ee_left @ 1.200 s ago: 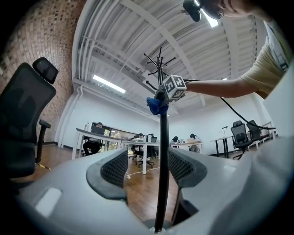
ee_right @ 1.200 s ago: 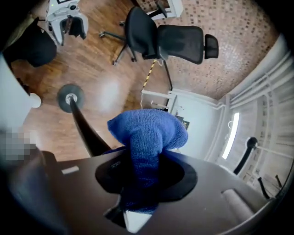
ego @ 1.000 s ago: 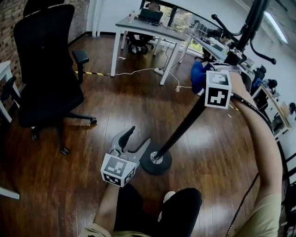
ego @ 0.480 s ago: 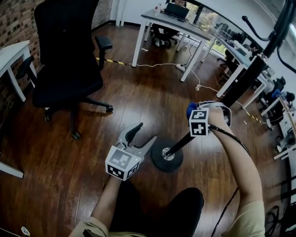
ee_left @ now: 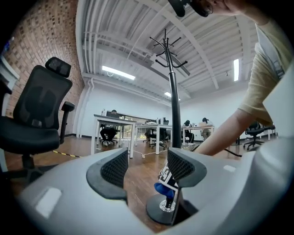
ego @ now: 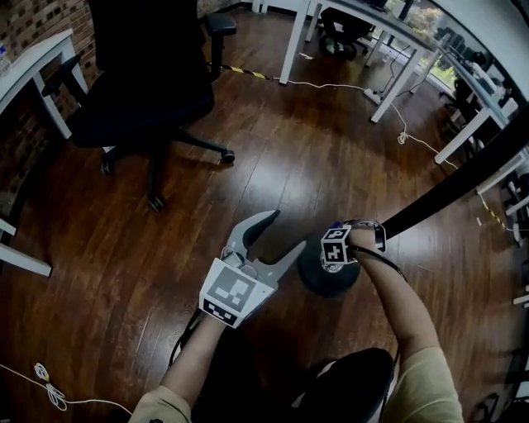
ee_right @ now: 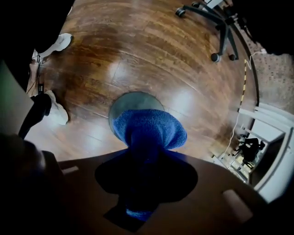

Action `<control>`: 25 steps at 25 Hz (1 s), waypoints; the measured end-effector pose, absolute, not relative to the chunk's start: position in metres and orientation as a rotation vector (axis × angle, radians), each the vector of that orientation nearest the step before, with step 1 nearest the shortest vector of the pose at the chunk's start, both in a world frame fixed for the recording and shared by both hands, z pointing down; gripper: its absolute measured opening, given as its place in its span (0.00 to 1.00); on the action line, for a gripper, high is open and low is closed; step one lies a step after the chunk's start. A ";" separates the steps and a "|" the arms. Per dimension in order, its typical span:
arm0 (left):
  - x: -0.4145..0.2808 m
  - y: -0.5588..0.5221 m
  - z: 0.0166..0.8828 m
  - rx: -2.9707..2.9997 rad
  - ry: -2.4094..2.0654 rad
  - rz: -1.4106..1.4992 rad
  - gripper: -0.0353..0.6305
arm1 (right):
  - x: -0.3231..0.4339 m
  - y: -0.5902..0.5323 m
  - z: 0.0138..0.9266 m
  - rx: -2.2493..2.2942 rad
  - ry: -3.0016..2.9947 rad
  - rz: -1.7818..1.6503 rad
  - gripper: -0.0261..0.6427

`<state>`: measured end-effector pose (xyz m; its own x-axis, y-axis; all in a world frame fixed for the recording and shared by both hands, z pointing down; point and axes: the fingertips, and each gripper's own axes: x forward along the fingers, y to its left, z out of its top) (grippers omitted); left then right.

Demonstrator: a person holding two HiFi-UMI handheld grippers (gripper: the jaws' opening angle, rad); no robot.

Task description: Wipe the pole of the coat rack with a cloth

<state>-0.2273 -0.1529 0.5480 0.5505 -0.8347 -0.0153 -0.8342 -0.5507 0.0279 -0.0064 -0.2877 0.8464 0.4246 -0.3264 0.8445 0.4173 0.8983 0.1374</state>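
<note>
The right hand-held gripper [ee_right: 146,161] is low down at the foot of the coat rack, its jaws closed on a blue cloth [ee_right: 149,131]. The cloth bulges out past the jaw tips in a rounded wad, right above the rack's round dark base [ego: 319,279]. In the right gripper view the wad appears to be bunched round the pole, but the pole there is lost in the dark between the jaws, so I cannot tell how far round it goes.

From the head view the black pole [ego: 450,192] rises from the base and runs up and away to the far right. The right hand-held gripper's marker cube [ego: 335,246] sits against the pole's lowest part, with the person's right forearm [ego: 395,301] reaching down to it.

The left hand-held gripper [ego: 284,235] is held just left of the base, apart from the rack. Its two jaws are spread wide with nothing between them. Its own view looks through the gap at the blue wad, the marker cube and the base, with the pole standing upright and its hooks [ee_left: 168,46] branching at the top.

The rack stands on a dark wooden floor [ego: 273,157]. A black office chair [ego: 149,74] is at the far left, well apart from the rack, and white desks [ego: 388,25] line the far right.
</note>
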 end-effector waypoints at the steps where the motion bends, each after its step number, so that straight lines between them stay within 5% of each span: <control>1: -0.226 -0.153 0.553 2.751 -1.477 -0.042 0.43 | -0.006 -0.285 0.867 -0.118 -1.020 -0.450 0.25; 10: -0.226 -0.149 0.593 2.707 -1.540 0.002 0.43 | 0.026 -0.242 1.033 -0.362 -0.793 -0.469 0.25; 15: -0.231 -0.145 0.595 2.693 -1.600 0.059 0.43 | 0.030 -0.232 1.054 -0.304 -0.857 -0.600 0.25; 19: -0.229 -0.154 0.576 2.695 -1.628 0.021 0.43 | -0.025 -0.226 0.971 0.041 -1.412 -0.536 0.25; 25: -0.183 -0.187 0.497 2.787 -1.556 -0.086 0.43 | -0.018 -0.215 0.704 0.398 -2.249 -0.304 0.25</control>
<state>-0.1826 -0.1867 0.4974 0.5239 -0.8487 -0.0720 -0.8515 -0.5241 -0.0183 -0.0185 -0.2149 0.7037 -0.6193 -0.3794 0.6874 -0.1834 0.9212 0.3432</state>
